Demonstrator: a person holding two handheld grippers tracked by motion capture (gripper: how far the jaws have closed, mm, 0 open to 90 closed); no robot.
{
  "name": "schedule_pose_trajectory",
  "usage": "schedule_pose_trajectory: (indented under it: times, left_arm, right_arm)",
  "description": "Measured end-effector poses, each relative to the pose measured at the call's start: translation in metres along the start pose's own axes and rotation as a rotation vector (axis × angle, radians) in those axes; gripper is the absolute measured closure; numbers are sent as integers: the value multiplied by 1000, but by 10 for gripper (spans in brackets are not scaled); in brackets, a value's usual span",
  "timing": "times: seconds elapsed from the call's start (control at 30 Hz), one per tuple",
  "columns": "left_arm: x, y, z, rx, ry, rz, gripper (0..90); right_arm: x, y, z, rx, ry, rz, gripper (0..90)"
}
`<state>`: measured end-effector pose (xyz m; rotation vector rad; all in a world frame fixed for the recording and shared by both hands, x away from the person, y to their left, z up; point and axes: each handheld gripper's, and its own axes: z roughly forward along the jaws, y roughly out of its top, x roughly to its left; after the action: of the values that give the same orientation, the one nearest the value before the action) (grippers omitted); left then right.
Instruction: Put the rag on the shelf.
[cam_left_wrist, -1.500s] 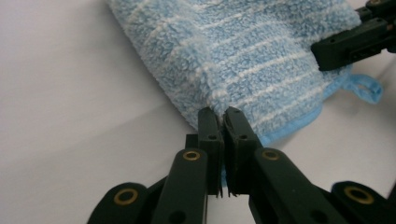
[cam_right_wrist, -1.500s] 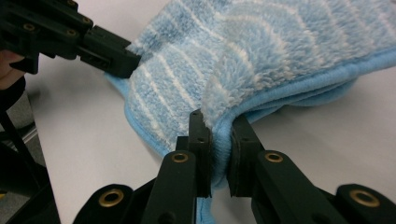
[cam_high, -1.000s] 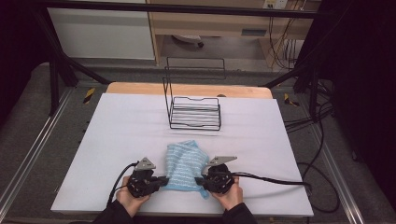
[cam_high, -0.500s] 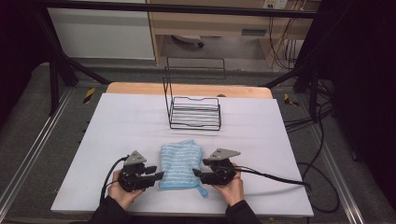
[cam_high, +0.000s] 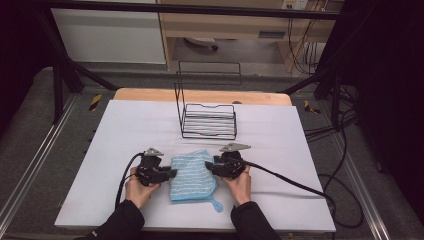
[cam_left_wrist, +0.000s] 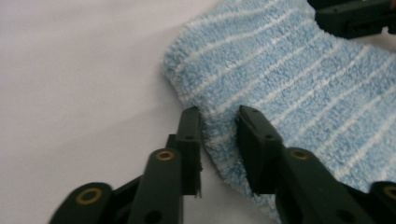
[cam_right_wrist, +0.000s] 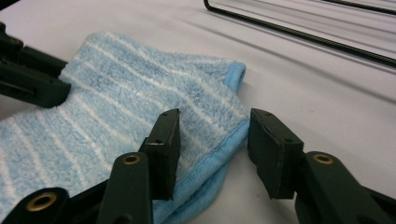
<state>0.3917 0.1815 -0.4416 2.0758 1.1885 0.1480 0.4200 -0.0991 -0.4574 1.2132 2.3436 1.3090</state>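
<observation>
A light blue striped towel (cam_high: 192, 175) lies folded flat on the white table cover (cam_high: 300, 150), near the front edge. My left gripper (cam_high: 172, 173) is at its left side. In the left gripper view the towel's fluffy edge (cam_left_wrist: 289, 84) sits between the jaws of the left gripper (cam_left_wrist: 219, 114), which have just been closing and still show a gap. My right gripper (cam_high: 209, 166) is at the towel's right side. Its jaws, seen in the right gripper view (cam_right_wrist: 215, 119), straddle the towel's hemmed edge (cam_right_wrist: 130, 98); they have just been closing and stand well apart.
A black wire rack (cam_high: 207, 120) stands behind the towel at mid-table, and its base wires (cam_right_wrist: 299, 32) cross the top of the right gripper view. The right gripper's cable (cam_high: 290, 180) trails off to the right. A small loop (cam_high: 216, 204) hangs from the towel's front corner.
Both grippers have released the towel's front part and moved away from the person to its sides. The towel now lies flatter and squarer.
</observation>
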Motion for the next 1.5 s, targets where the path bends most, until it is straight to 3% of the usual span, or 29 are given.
schedule_pose_trajectory:
  times: [0.17,0.27,0.43,0.6,0.87,1.0,1.13,1.23,1.33,1.5]
  left_arm:
    - [-2,-2,-1,7,17,31,844]
    - [1,-3,-1,11,14,26,857]
    - [2,-4,-1,8,17,28,864]
    - [3,-5,-1,2,12,25,863]
    - [5,-7,-2,-20,0,21,845]
    - [5,-8,-2,-21,8,18,853]
    - [5,-8,-2,-23,2,5,858]
    - [6,-8,-2,-28,0,4,858]
    - [6,-9,-2,-30,-2,9,857]
    - [8,-9,-2,-30,-8,19,849]
  right_arm:
    - [-2,1,1,-13,9,-8,579]
    - [1,1,-10,-18,-6,-30,606]
    - [-1,-7,-23,-2,-39,1,644]
    - [2,-16,-17,31,12,14,655]
    - [6,-18,-15,36,49,65,866]
    - [8,-17,-23,44,55,70,900]
    - [15,-18,-36,50,66,71,900]
    - [17,-20,-36,47,58,60,900]
    - [13,-20,-27,33,21,60,741]
    - [10,-19,-14,33,10,31,692]
